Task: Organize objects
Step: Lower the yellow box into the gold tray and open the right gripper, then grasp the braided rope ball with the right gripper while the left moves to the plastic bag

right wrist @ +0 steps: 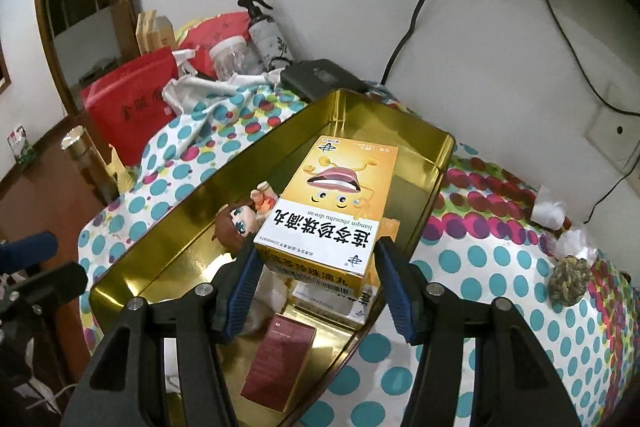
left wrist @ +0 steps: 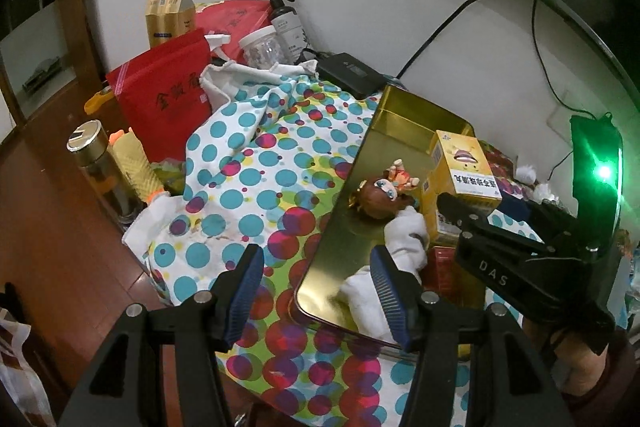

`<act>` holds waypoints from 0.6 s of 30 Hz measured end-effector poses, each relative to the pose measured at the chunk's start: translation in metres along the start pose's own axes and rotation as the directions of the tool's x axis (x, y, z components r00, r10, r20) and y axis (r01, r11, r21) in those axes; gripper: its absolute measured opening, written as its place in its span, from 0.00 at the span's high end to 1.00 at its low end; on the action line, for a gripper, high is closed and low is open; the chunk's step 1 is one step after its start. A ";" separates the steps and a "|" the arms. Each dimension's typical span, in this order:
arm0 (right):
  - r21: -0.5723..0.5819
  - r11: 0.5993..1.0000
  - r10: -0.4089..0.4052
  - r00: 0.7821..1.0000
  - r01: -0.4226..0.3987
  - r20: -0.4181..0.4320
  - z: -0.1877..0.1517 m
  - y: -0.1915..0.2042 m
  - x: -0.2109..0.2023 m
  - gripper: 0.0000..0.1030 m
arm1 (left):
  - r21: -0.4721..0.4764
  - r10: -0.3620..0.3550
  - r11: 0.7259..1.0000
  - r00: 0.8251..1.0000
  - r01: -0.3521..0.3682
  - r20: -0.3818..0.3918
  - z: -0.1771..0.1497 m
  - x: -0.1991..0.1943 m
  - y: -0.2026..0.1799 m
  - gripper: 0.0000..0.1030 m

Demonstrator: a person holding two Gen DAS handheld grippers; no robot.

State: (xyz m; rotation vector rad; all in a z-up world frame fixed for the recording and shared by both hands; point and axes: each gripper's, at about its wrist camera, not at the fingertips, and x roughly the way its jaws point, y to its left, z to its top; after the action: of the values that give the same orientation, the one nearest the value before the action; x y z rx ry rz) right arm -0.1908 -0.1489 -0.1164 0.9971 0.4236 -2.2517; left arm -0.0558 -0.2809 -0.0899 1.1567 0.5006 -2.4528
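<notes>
**Yellow box going into the gold tin**

Yellow cardboard medicine box [right wrist: 328,207] sits between the blue ribbed fingers [right wrist: 246,279] of the right gripper [right wrist: 316,283], over the shiny gold metal tin [right wrist: 168,227]. The fingers appear to press both sides of the box. I think it should be lowered flat, away from the small doll [right wrist: 236,223] and the dark red box [right wrist: 280,359]. The left gripper [left wrist: 316,291] is apart, empty, at the near edge of the tin on the dotted cloth [left wrist: 248,163].

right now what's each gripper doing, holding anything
Left gripper: open, holding nothing, at the near edge of the gold tin.
Right gripper: jaws around the yellow medicine box; whether it grips cannot be told.
</notes>
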 end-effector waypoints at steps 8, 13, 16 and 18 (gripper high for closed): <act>0.006 1.000 0.018 1.000 -0.018 -0.022 -0.002 0.003 0.007 0.45 | -0.009 -0.008 1.000 1.000 0.007 -0.010 0.001 0.003 0.001 0.45; 0.042 0.999 0.026 1.000 -0.026 -0.004 -0.007 -0.007 -0.001 0.39 | 0.010 -0.017 1.000 1.000 0.017 -0.009 0.003 0.003 -0.012 0.45; 0.096 0.995 0.026 0.999 -0.029 0.034 -0.010 -0.023 -0.016 0.39 | 0.030 -0.022 0.999 1.000 0.022 -0.006 0.007 0.003 -0.025 0.45; 0.117 0.993 0.018 0.998 -0.024 0.058 -0.012 -0.036 -0.026 0.39 | 0.043 -0.037 0.998 0.999 0.037 -0.004 0.007 0.004 -0.037 0.45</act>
State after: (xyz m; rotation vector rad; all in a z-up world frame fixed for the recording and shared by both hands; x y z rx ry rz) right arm -0.1940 -0.1048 -0.1035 0.9893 0.2574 -2.3016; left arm -0.0806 -0.2529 -0.0826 1.1794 0.4760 -2.5047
